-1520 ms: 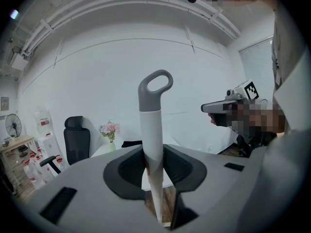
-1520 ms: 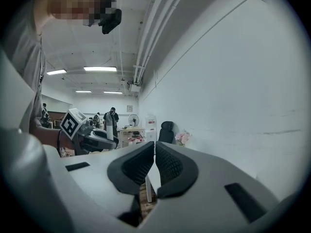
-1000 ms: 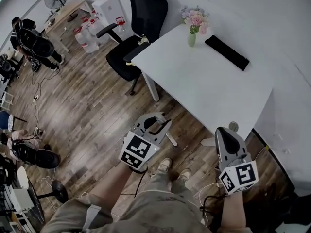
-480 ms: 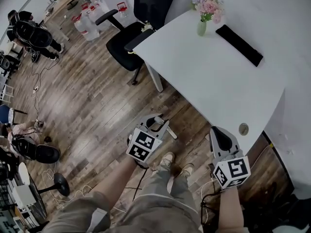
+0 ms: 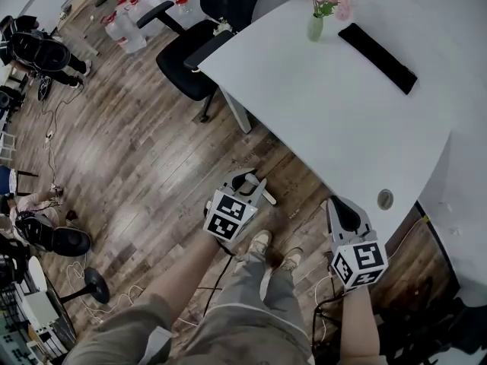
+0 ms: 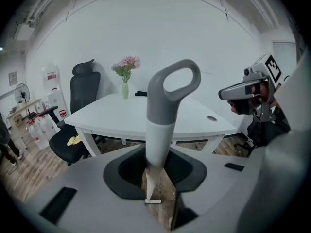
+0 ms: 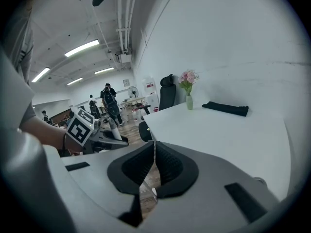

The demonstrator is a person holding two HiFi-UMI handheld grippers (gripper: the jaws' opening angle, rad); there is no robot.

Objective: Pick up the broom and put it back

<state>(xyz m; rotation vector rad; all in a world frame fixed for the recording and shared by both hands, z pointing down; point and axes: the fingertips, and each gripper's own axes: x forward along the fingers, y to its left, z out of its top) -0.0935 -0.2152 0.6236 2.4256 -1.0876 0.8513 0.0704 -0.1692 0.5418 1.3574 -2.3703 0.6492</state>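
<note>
The broom's handle (image 6: 167, 110), a white shaft with a grey loop at its top, stands upright between the jaws of my left gripper (image 6: 158, 178), which is shut on it. In the head view the left gripper (image 5: 245, 185) hangs low over the wooden floor by my feet, with the white shaft (image 5: 266, 197) poking out beside it. The broom's head is hidden. My right gripper (image 5: 335, 203) is low near the table's corner, shut with nothing in it; its ribbed pads meet (image 7: 153, 154). The right gripper view also shows the left gripper (image 7: 99, 136).
A white table (image 5: 342, 128) stands ahead with a vase of flowers (image 5: 317, 10) and a black flat thing (image 5: 377, 47). A black office chair (image 5: 199, 40) is beyond its left corner. My shoes (image 5: 262, 243) and cables (image 5: 221, 276) lie below. People are far left (image 5: 38, 48).
Both grippers have sunk toward the floor, ending close to my feet. The left gripper has kept its grip on the broom handle; the right has stayed shut.
</note>
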